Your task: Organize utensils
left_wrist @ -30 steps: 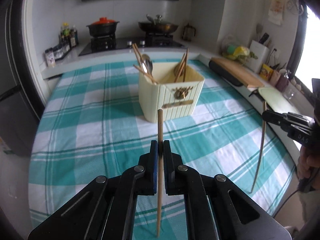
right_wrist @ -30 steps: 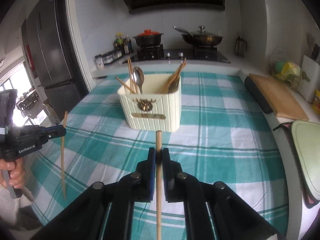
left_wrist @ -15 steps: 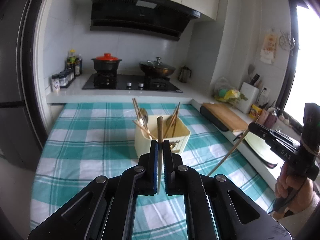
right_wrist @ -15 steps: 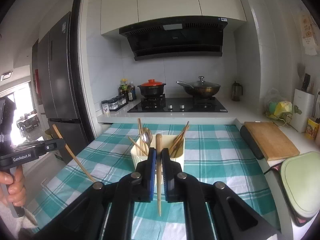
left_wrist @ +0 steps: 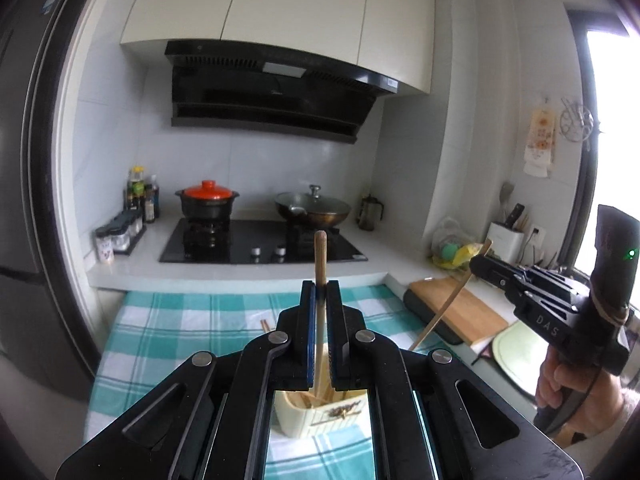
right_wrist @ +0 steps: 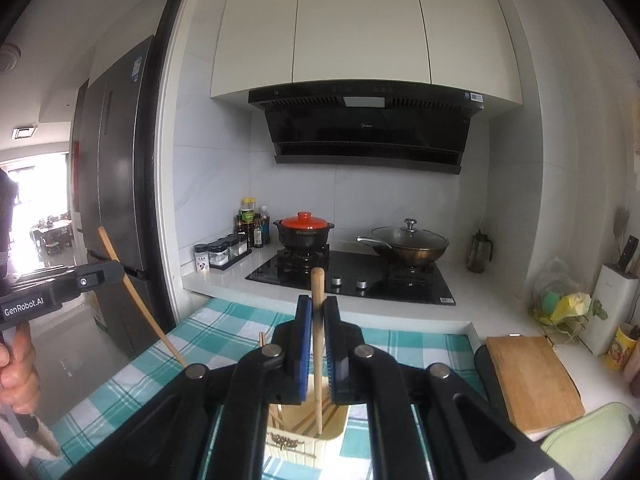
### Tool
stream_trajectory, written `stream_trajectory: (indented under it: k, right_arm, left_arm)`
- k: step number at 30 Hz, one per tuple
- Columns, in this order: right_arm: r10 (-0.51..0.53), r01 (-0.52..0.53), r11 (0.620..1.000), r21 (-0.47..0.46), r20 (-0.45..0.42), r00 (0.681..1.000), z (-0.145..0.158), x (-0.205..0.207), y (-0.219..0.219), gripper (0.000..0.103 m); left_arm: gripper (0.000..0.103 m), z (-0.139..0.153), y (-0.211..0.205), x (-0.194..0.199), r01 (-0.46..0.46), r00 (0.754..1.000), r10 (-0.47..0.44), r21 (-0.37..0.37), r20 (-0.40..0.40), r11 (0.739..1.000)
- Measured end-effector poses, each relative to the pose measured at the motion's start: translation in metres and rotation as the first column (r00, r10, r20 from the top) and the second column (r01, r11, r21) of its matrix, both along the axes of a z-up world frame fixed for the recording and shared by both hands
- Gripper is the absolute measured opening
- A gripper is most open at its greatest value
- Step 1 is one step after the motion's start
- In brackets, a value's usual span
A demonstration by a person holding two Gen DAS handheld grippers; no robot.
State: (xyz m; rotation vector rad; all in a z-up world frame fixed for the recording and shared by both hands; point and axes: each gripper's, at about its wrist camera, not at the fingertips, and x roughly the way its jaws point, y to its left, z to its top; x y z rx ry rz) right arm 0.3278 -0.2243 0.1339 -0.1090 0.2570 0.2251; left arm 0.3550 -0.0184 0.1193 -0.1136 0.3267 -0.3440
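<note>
My left gripper point(left_wrist: 319, 294) is shut on a wooden chopstick point(left_wrist: 320, 258) that stands upright between its pads, lower end hanging over the cream utensil holder point(left_wrist: 320, 414) seen below the jaws. My right gripper point(right_wrist: 318, 308) is shut on a second wooden chopstick point(right_wrist: 317, 292), whose tip reaches into the cream holder point(right_wrist: 308, 434), where other chopsticks lean. In the left wrist view the right gripper point(left_wrist: 478, 264) shows at the right with its chopstick point(left_wrist: 444, 312) slanting down. The left gripper point(right_wrist: 116, 270) appears at the left of the right wrist view, its chopstick point(right_wrist: 140, 304) tilted.
The holder stands on a table with a teal and white checked cloth point(left_wrist: 192, 316). Behind it a counter carries a hob point(right_wrist: 348, 280), a red-lidded pot point(right_wrist: 304, 230) and a lidded wok point(right_wrist: 408, 242). A wooden cutting board point(right_wrist: 528, 380) lies right, a fridge point(right_wrist: 116, 184) stands left.
Both grippers rose well above the table and tipped up toward level, each keeping its chopstick. The holder slid from the middle of both views down under the jaws.
</note>
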Motion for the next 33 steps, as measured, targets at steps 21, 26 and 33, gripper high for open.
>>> stream_trajectory:
  k: [21, 26, 33]
  right_arm:
    - [0.031, -0.005, 0.998, 0.055, -0.474, 0.880, -0.146, 0.160, -0.006, 0.025]
    - [0.027, 0.018, 0.994, 0.108, -0.399, 0.916, -0.132, 0.144, -0.016, 0.050]
    - [-0.007, 0.030, 0.996, 0.078, -0.282, 0.959, -0.098, 0.075, -0.016, 0.068]
  left_arm:
    - [0.031, -0.135, -0.061, 0.160, 0.030, 0.927, -0.009, 0.050, -0.374, 0.998]
    - [0.073, -0.127, -0.040, 0.136, -0.016, 0.949, 0.038, 0.075, -0.314, 0.997]
    - [0.102, -0.108, -0.031, 0.042, -0.129, 0.977, 0.172, 0.286, -0.130, 0.949]
